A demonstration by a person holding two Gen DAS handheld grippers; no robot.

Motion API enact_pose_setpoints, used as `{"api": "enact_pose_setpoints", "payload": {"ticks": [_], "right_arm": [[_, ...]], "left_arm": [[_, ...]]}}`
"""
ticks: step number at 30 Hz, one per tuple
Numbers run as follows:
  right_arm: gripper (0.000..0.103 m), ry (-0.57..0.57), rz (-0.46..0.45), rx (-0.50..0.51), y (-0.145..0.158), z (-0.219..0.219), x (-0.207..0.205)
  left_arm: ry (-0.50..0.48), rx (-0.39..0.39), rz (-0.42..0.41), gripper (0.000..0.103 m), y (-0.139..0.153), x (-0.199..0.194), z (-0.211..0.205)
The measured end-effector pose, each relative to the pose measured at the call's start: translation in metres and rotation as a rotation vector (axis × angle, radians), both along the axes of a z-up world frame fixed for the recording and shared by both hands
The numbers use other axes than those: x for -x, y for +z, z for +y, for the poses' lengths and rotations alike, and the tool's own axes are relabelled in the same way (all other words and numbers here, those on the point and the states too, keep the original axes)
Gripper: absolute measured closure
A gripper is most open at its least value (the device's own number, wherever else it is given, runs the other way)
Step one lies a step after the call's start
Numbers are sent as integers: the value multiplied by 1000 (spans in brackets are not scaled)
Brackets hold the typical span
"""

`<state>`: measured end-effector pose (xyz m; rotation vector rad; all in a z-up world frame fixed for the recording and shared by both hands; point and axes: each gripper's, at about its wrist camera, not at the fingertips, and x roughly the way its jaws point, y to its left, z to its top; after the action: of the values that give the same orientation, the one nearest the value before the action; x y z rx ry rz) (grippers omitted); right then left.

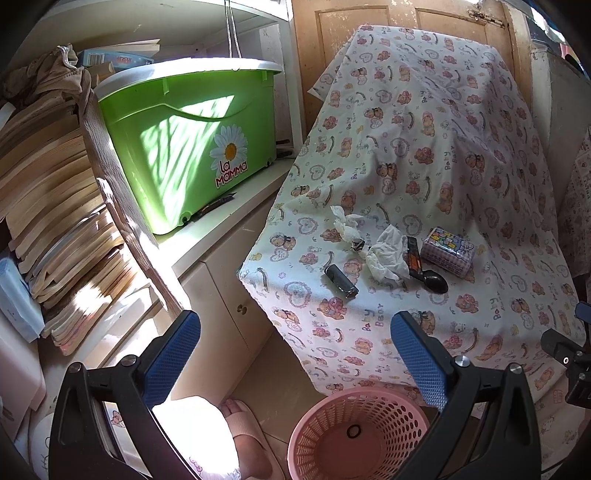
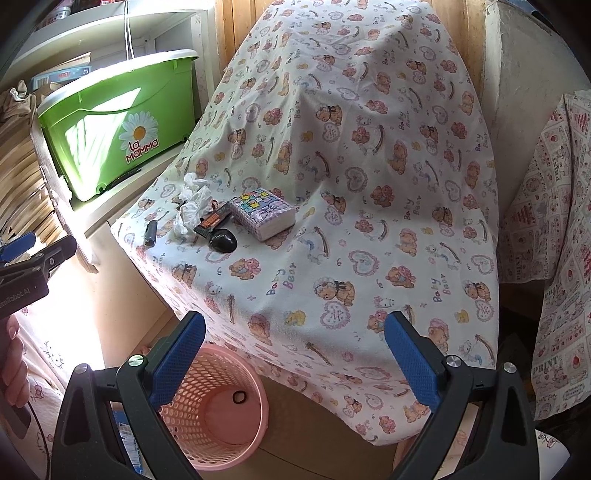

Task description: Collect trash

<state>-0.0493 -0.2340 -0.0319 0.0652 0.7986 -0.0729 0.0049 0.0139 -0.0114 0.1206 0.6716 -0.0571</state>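
On a table draped in a teddy-bear cloth (image 1: 424,155) (image 2: 351,184) lie two crumpled white tissues (image 1: 386,256) (image 2: 192,210), a dark wrapper (image 1: 413,254) (image 2: 212,221), a black cylinder (image 1: 340,280) (image 2: 150,232), a black spoon (image 1: 436,282) (image 2: 222,240) and a tissue pack (image 1: 448,251) (image 2: 264,214). A pink mesh basket (image 1: 354,435) (image 2: 214,406) stands on the floor below the table's near edge, holding only a small ring. My left gripper (image 1: 295,354) is open, holding nothing, above the basket. My right gripper (image 2: 295,354) is open too, over the cloth's front edge.
A green "La Mamma" tub (image 1: 192,140) (image 2: 118,122) sits on a white cabinet (image 1: 221,266) left of the table. Stacked books (image 1: 55,206) fill the far left. A person's slippered foot (image 1: 243,421) is beside the basket. A wooden door (image 1: 388,22) stands behind.
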Motion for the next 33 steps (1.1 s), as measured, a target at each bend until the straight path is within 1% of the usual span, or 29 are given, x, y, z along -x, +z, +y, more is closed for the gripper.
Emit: {"api": "enact_pose_setpoints", "payload": {"ticks": [2,7,11,16,20,23,25,26,27,30,33], "right_arm": [[4,0,1,-5,0,1,-1],[4,-2,2,-4,-1,1,-1],[4,-4,5,-13,-1,1,0],[4,-5,10,-15,-3,2,1],[4,-4,11,-12,-4,2,2],[4,-5,10,-16,-4,2,3],[4,-8,11,-28,-4,2,4],[4,-8,14,-35,-3,2,4],[4,-7,17,-41,-3,2,4],[4,-3,21,-42,-3,3,4],[4,11,26,-42,-3,5,2]], "left_arm": [[-5,3,10,1,-1,-1,-1],[-3,-16,1,1,-1,2,-3],[2,9,32,1,-3,-1,2],[7,15,39,1,-3,-3,4],[-3,31,63,2,-4,-2,5],[-11,14,73,2,-3,-1,2],[-17,-1,87,7,-1,-2,-2],[-29,-6,106,13,1,-5,-5],[-37,-6,123,17,3,-8,-7],[-57,26,170,22,16,-20,-13],[-61,36,200,23,28,-33,-18]]}}
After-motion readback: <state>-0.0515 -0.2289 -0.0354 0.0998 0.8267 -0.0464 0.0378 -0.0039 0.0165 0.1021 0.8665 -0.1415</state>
